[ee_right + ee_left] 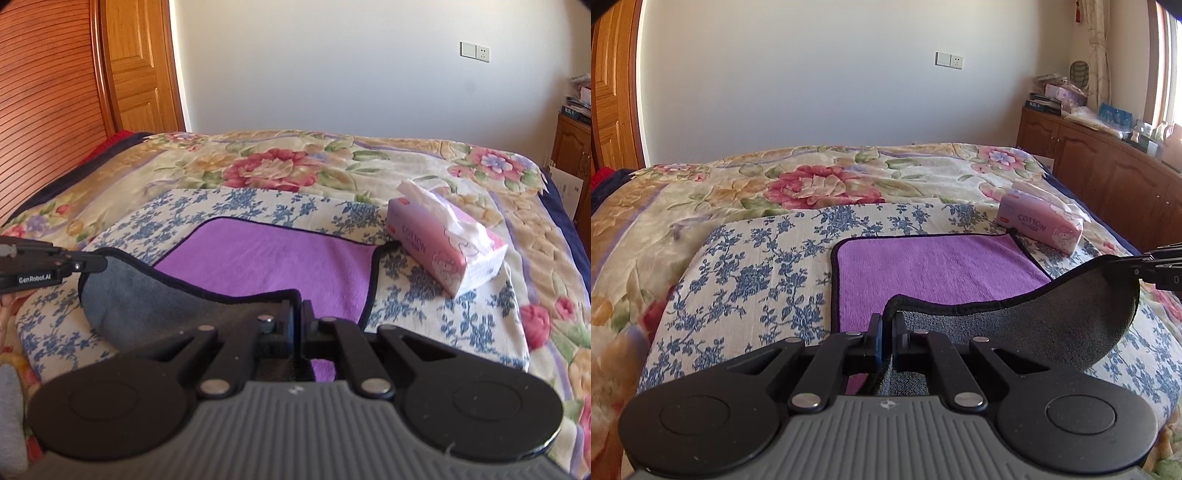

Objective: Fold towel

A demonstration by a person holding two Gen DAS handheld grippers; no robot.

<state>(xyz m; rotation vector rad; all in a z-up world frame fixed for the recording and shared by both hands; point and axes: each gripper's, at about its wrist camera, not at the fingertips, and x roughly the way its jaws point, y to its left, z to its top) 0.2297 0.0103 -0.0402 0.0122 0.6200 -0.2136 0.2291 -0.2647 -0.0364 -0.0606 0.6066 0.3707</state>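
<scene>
**Q:** Black two-finger left tool (885,332) fills the near foreground; what does it do?

**A:** Its jaws are clamped on the near left corner of the purple plush towel with dark piping and grey underside (938,266). The black right tool (298,325) is likewise clenched on the near right corner. With both corners raised, the near hem hangs between them as a sagging flap and shows the grey reverse.

**Q:** Where does the towel lie, largest support first?

**A:** On the bed under a floral quilted bedspread (820,181), then on a cream cloth printed with blue flowers (750,280) that probably gives a flat folding surface. The far half of the towel rests flat on that cloth.

**Q:** Why are two corners held?

**A:** Judged from the pose, the near edge is to be carried over to the far edge, and paired grips keep the hem level.

**Q:** Any obstacle?

**A:** A pink soft pack of cotton tissues (447,243) sits just beside the towel's far right corner; a wide swing might brush it.
</scene>
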